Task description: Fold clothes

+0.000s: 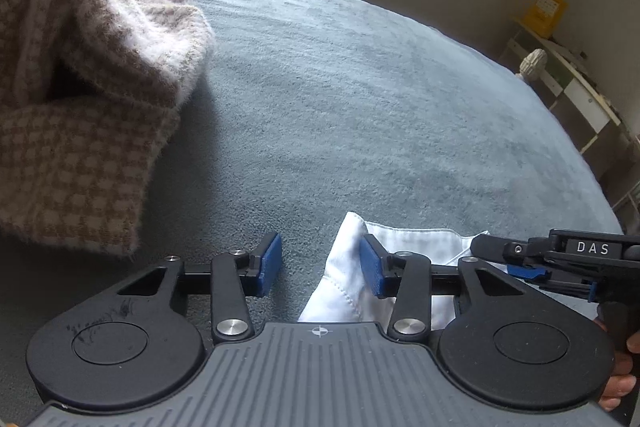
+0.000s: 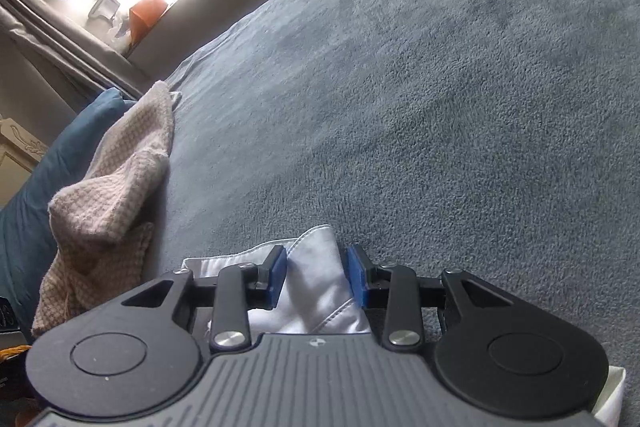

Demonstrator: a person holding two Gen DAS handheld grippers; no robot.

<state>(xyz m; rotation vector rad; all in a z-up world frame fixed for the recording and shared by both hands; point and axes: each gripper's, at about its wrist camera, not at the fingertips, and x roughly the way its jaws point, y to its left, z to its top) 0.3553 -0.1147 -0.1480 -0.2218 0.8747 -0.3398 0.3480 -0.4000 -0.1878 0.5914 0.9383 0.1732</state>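
Two garments lie on one grey-blue blanket [image 1: 360,87]: one fuzzy beige checked sweater [image 1: 88,87] and one white shirt [image 1: 348,279]. Two grippers are in view, the left gripper [image 1: 320,265] and the right gripper [image 2: 318,277], each with two blue pads. One blue pillow [image 2: 36,179] sits beside the sweater.

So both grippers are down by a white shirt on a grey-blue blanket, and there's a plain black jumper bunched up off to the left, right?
Nearly. The bunched garment is not plain black: the left wrist view shows a fuzzy beige-and-white checked knit. The rest holds: the left gripper and right gripper are both down by the white shirt on the grey-blue blanket.
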